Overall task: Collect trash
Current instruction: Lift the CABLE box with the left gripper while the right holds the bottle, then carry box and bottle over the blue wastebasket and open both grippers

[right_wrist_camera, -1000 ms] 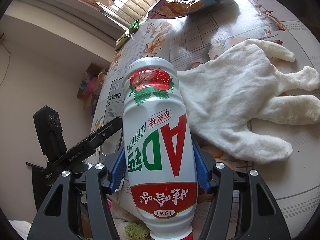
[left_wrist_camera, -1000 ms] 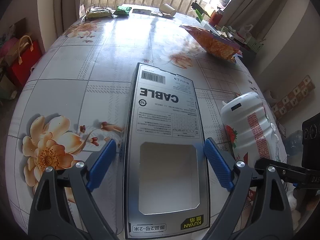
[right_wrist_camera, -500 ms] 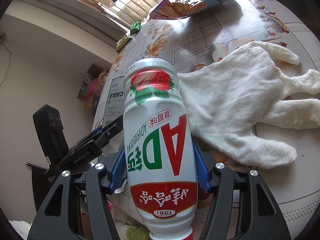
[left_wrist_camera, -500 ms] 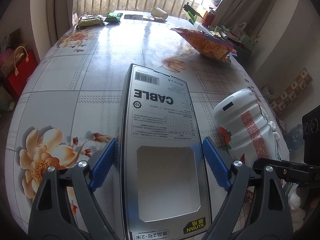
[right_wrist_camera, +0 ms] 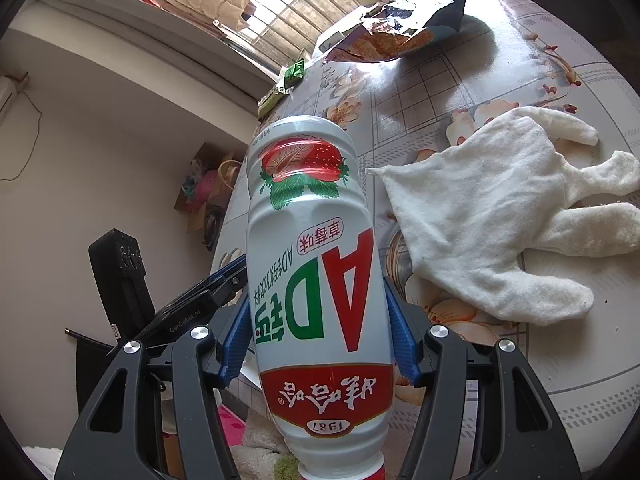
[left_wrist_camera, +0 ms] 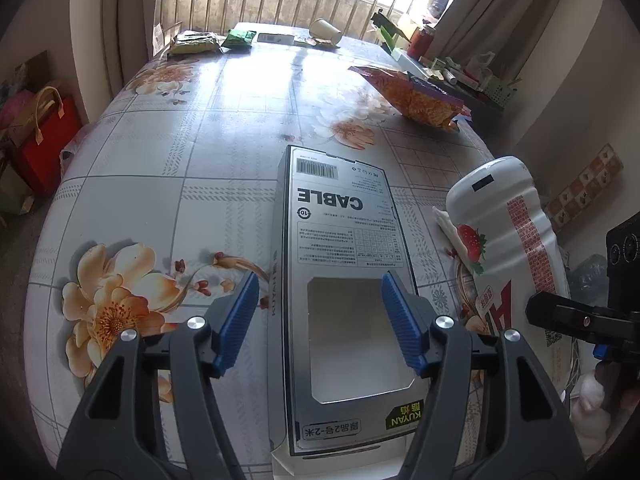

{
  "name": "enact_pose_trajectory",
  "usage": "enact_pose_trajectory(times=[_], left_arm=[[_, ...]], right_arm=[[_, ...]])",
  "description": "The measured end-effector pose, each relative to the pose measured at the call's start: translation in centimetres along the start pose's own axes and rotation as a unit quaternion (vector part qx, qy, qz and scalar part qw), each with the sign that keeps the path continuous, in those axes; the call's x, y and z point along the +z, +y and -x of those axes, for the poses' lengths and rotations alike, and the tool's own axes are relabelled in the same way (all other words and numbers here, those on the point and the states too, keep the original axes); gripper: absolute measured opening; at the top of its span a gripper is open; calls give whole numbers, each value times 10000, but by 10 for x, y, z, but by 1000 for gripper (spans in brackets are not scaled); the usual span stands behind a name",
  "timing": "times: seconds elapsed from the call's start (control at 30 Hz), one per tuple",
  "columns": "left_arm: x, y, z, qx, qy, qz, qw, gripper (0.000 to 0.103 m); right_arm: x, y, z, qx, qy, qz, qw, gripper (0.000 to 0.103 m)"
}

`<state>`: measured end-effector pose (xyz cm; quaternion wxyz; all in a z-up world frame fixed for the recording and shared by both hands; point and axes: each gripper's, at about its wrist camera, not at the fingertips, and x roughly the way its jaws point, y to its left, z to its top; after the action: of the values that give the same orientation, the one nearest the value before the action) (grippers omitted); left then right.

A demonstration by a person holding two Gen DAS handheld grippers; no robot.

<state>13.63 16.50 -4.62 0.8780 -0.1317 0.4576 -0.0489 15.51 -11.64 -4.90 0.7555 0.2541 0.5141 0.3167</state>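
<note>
- Left gripper [left_wrist_camera: 318, 320]: jaws apart, hanging over the windowed end of the box [left_wrist_camera: 340, 280]. Left blue pad [left_wrist_camera: 236, 322] sits clear of the box's left edge; right pad lies over the box face near its right edge. Contact cannot be told; nothing clamped.
- Box: flat grey carton printed "CABLE", barcode at the far end, cut-out window at the near end. Lies flat on the table [left_wrist_camera: 160, 184], long axis running away from the camera, near end at the table's near edge.
- Right gripper [right_wrist_camera: 320, 332]: jaws clamped on the bottle [right_wrist_camera: 316, 272], blue pads pressed against both sides of its lower body.
- Bottle: white plastic, strawberry picture, "AD" in red and green, red band marked 1987. Held upside down in the right wrist view, red cap end toward the camera. In the left wrist view it appears just right of the box, at the table's right edge.
- Glove [right_wrist_camera: 500, 220]: white fleece, flat on the table to the right of the bottle, fingers pointing right.
- Chip bag [left_wrist_camera: 416, 96]: opened, orange, on the far right of the table, well apart from the box.
- Far table edge by the window: paper cup [left_wrist_camera: 326, 32] on its side, green packets [left_wrist_camera: 240, 38].
- Red bag [left_wrist_camera: 44, 136] on the floor left of the table.
</note>
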Motion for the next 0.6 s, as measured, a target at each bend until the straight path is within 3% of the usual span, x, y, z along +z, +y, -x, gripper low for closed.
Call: enact_pose_trajectory(times=[0.03, 0.17, 0.33, 0.5, 0.6], left_arm=[[0, -1, 1, -7, -27, 3, 10000, 79], [7, -8, -4, -66, 95, -136, 9998, 88], [19, -19, -40, 118, 728, -381, 9965, 90], [16, -34, -50, 524, 654, -981, 9916, 91], [13, -34, -48, 606, 560, -1122, 9903, 85]], right_arm=[[0, -1, 3, -13, -20, -19, 10000, 59], [-1, -5, 10, -37, -84, -90, 9999, 59], [-8, -7, 11, -66, -130, -131, 9998, 59], [-12, -7, 6, -64, -115, -138, 9998, 59], [-9, -9, 6, -4, -112, -143, 9998, 59]])
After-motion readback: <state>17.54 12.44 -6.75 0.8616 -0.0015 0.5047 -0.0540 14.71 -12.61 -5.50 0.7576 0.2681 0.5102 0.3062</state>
